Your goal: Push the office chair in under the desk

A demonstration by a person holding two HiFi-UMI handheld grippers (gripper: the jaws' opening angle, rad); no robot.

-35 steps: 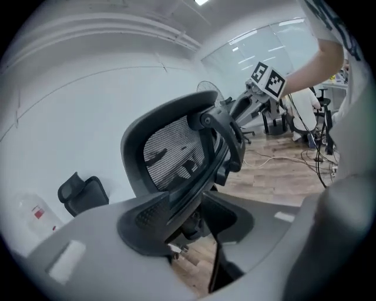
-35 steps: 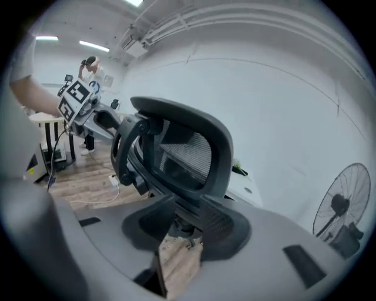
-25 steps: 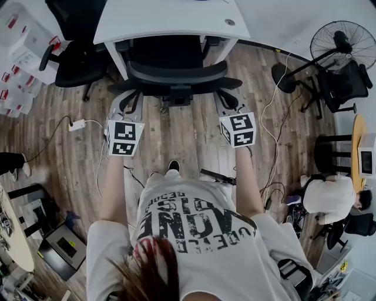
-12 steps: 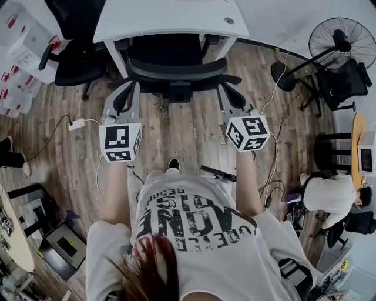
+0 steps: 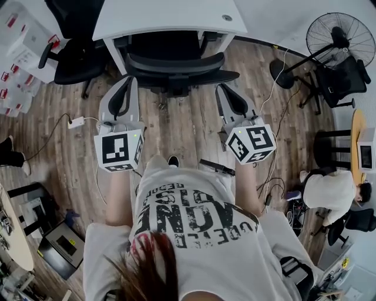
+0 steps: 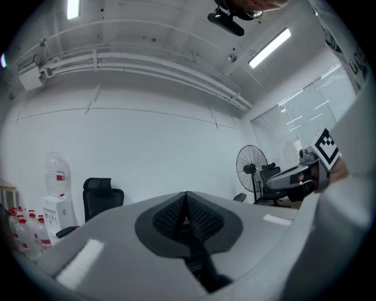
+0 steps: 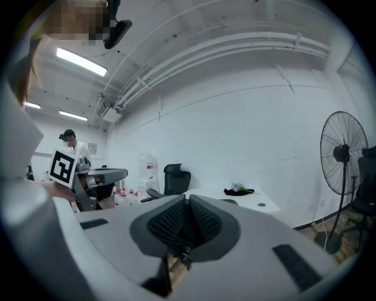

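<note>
The 2 grippers, left [image 5: 129, 82] at 11 o'clock and right [image 5: 220, 89] at 1 o'clock, are hovering clenched on nothing, with bare wood floor [image 5: 176, 123] lying open between them. At 12 o'clock, 1 office chair [image 5: 176, 62] is sitting tucked under the desk [image 5: 164, 23], its backrest showing at the near edge.

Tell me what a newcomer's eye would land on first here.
Two grey grippers with black-and-white marker cubes dominate the middle of the head view: the left gripper and right gripper, both shut and empty, point toward the black office chair. Its seat sits under the white desk at the top, and a big standing fan stands at the upper right.
</note>
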